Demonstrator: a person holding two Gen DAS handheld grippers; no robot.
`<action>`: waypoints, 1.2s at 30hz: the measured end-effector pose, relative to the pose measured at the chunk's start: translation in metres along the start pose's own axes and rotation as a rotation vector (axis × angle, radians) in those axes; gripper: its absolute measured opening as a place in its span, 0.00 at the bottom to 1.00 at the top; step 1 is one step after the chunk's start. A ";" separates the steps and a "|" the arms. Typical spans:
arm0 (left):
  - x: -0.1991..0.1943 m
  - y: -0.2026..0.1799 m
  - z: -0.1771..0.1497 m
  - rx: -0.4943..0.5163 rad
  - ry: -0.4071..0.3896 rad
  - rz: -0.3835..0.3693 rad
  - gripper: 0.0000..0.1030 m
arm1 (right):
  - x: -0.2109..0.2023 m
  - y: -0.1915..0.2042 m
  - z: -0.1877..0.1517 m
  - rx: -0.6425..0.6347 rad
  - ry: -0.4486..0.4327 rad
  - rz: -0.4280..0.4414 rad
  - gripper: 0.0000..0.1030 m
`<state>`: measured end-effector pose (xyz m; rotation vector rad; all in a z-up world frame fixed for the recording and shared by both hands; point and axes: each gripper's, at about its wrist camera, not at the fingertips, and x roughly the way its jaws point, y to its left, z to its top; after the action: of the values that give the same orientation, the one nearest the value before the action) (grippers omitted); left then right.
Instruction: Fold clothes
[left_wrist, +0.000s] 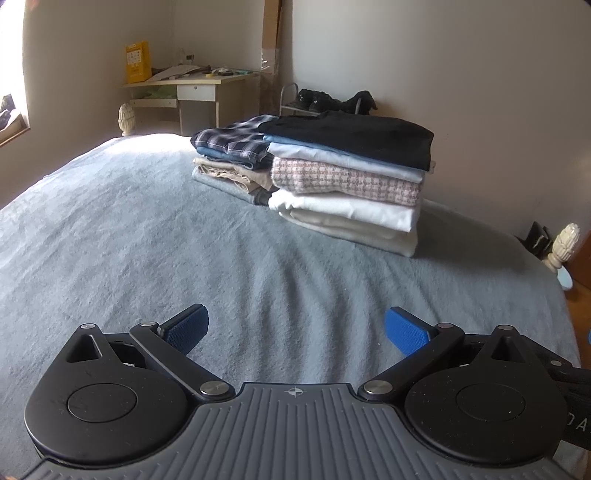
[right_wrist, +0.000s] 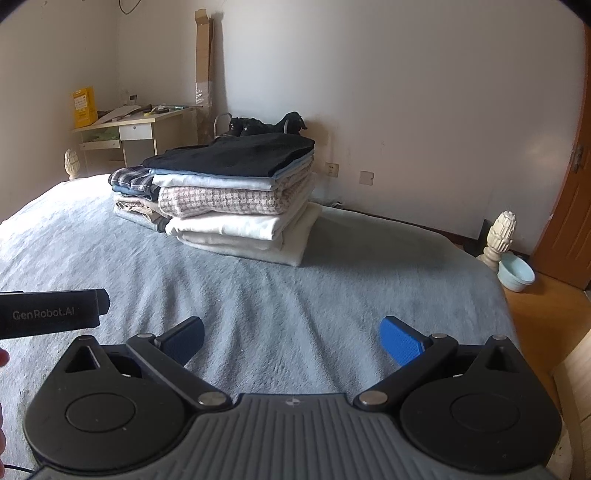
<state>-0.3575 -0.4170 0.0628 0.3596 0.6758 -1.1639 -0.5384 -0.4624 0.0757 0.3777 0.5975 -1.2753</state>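
Both tools empty, jaws spread wide. Left gripper (left_wrist: 296, 334) and right gripper (right_wrist: 291, 341) hover side by side over the grey-blue bedspread (left_wrist: 147, 236), nothing between the blue pads (left_wrist: 406, 334). Left unit's black body (right_wrist: 51, 314) shows at the edge of the right wrist view.

No loose garment in either view, near bed is bare. The clothes are all at the far side: a folded stack (right_wrist: 236, 199), cream pieces at the bottom, then pink houndstooth, pale blue, black garment (right_wrist: 236, 153) on top. A lower plaid pile (left_wrist: 232, 142) touches it on the left.

My read on handling: light, limp fabric, sags when lifted. The houndstooth looks thicker and should hold a crease less well. Pinch at corners or hems with both tools, not mid-panel. Stack edges overhang slightly, so a nudge could topple it.

Beyond: bedpost finial (right_wrist: 498, 232), bowl (right_wrist: 517, 273) on the floor, desk (left_wrist: 192, 92) against the wall.
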 end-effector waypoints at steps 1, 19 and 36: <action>0.000 0.000 0.000 0.000 -0.001 0.000 1.00 | 0.000 0.001 0.000 -0.006 -0.001 -0.001 1.00; -0.007 -0.002 -0.001 0.019 -0.013 0.010 1.00 | -0.004 0.001 -0.003 -0.019 -0.012 -0.005 1.00; -0.007 -0.003 -0.003 0.013 0.007 0.004 1.00 | -0.006 0.000 -0.003 -0.027 -0.013 -0.019 1.00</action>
<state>-0.3625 -0.4116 0.0656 0.3755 0.6735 -1.1641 -0.5402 -0.4558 0.0768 0.3415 0.6079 -1.2854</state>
